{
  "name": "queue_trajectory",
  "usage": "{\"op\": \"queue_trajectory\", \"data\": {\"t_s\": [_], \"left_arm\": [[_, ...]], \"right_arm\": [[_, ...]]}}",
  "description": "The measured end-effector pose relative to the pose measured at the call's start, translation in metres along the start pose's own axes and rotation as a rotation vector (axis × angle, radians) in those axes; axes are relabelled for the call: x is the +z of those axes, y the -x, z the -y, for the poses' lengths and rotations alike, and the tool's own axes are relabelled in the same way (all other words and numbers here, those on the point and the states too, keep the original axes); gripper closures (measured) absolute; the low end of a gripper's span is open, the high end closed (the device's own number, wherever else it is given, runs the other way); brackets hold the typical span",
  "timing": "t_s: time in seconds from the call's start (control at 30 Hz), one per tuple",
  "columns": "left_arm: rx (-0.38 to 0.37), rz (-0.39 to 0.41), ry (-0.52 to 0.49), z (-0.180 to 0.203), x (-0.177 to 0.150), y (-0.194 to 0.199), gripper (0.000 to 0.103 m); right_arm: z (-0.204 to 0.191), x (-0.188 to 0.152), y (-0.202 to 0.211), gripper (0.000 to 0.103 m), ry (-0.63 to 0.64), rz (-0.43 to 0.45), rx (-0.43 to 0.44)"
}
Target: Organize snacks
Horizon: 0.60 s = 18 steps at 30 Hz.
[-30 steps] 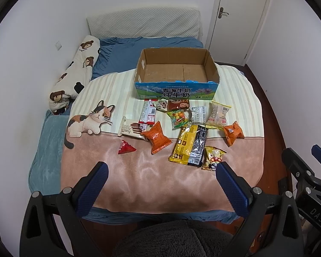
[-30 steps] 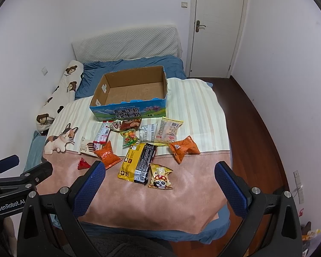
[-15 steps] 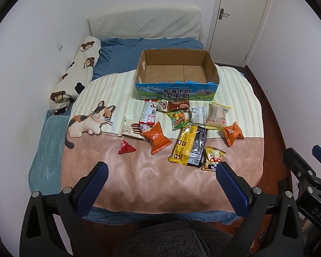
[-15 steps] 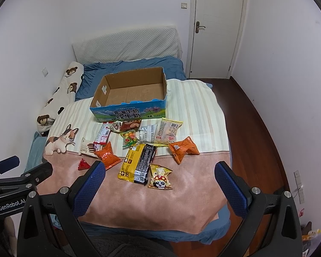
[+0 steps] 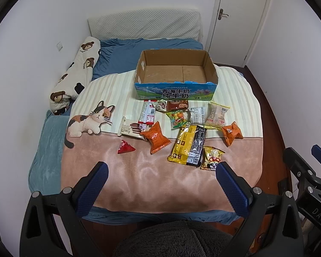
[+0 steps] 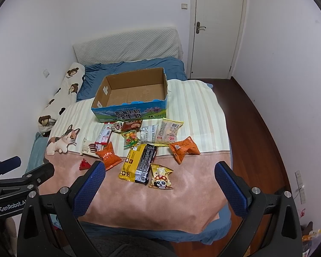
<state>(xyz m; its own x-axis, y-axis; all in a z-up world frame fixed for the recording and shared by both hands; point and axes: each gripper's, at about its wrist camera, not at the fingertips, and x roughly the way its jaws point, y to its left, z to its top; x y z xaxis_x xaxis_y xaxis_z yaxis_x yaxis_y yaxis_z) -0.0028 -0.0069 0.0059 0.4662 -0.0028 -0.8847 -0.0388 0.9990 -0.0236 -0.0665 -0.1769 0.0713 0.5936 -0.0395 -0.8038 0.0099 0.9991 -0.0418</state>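
An empty cardboard box (image 5: 175, 72) with a blue printed front stands on the bed; it also shows in the right wrist view (image 6: 134, 92). Several snack packets lie in front of it: a yellow-black bag (image 5: 189, 145) (image 6: 140, 160), two orange packets (image 5: 157, 137) (image 5: 232, 132), a small red packet (image 5: 125, 147), a panda packet (image 6: 160, 176). My left gripper (image 5: 161, 169) is open and empty, held above the near end of the bed. My right gripper (image 6: 159, 169) is open and empty, also short of the snacks.
A blanket with a cat print (image 5: 89, 120) covers the bed. A bear-print pillow (image 5: 75, 75) lies along the left wall. A white door (image 6: 216, 27) and dark wood floor (image 6: 256, 128) are at the right. The right gripper's body (image 5: 310, 182) shows at the right edge.
Both views have shifted very slightly; the bed and box sit a little lower in the frames. Nothing was grasped or moved.
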Motion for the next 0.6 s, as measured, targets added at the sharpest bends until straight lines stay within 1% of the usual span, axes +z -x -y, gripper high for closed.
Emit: {"op": "queue_trajectory", "data": {"t_s": [0.47, 0.57, 0.6], "left_arm": [[-0.004, 0.002, -0.001, 0.001, 0.000, 0.004, 0.000], [-0.004, 0.000, -0.002, 0.005, 0.007, 0.015, 0.000], [-0.004, 0.001, -0.002, 0.004, 0.005, 0.014, 0.000]], "right_arm": [[0.003, -0.002, -0.002, 0.000, -0.001, 0.003, 0.003], [0.003, -0.002, -0.002, 0.000, -0.002, 0.003, 0.004], [0.003, -0.002, -0.001, 0.000, -0.002, 0.003, 0.004]]}}
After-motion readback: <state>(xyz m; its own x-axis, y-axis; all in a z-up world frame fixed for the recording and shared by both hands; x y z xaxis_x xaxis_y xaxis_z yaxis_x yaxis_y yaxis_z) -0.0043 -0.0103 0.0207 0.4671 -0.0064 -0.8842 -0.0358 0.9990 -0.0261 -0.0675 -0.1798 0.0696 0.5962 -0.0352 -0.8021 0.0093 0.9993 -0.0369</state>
